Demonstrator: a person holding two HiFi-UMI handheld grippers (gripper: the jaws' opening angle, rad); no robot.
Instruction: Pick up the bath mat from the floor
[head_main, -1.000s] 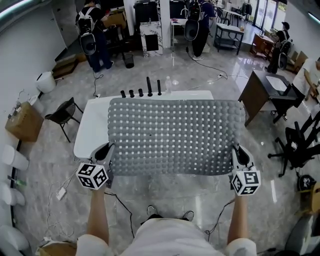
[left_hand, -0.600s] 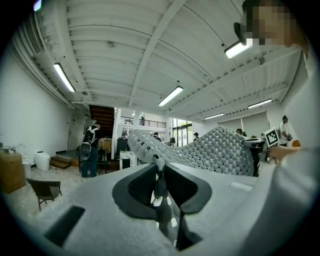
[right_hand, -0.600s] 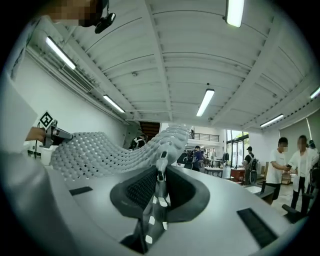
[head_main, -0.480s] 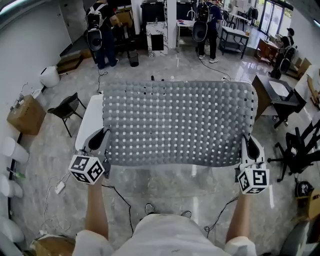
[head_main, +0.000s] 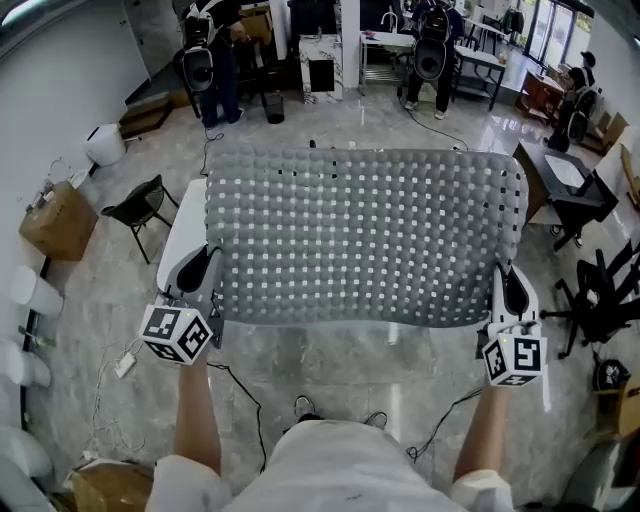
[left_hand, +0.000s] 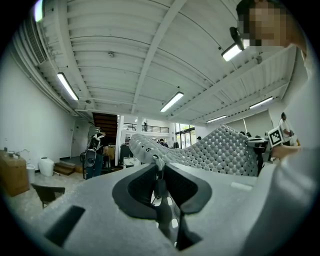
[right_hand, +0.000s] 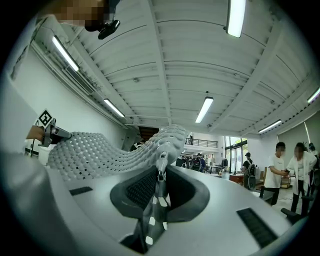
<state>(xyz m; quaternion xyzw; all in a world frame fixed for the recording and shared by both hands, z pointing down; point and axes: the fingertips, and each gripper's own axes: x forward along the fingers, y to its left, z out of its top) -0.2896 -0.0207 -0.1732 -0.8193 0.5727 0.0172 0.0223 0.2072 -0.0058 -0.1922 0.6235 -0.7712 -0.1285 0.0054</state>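
Note:
The grey perforated bath mat is held up flat in the air, stretched between my two grippers, high above the floor. My left gripper is shut on the mat's near left corner, and in the left gripper view the mat is pinched between the jaws and runs off to the right. My right gripper is shut on the near right corner; in the right gripper view the mat arches away to the left. The mat hides most of the white table beneath it.
A black folding chair and a cardboard box stand at the left. A dark desk and black office chairs are at the right. People stand at the far end. Cables trail on the floor.
Both grippers have lifted the mat higher and pushed it forward. It now covers the black pegs and most of the white table that showed a second ago.

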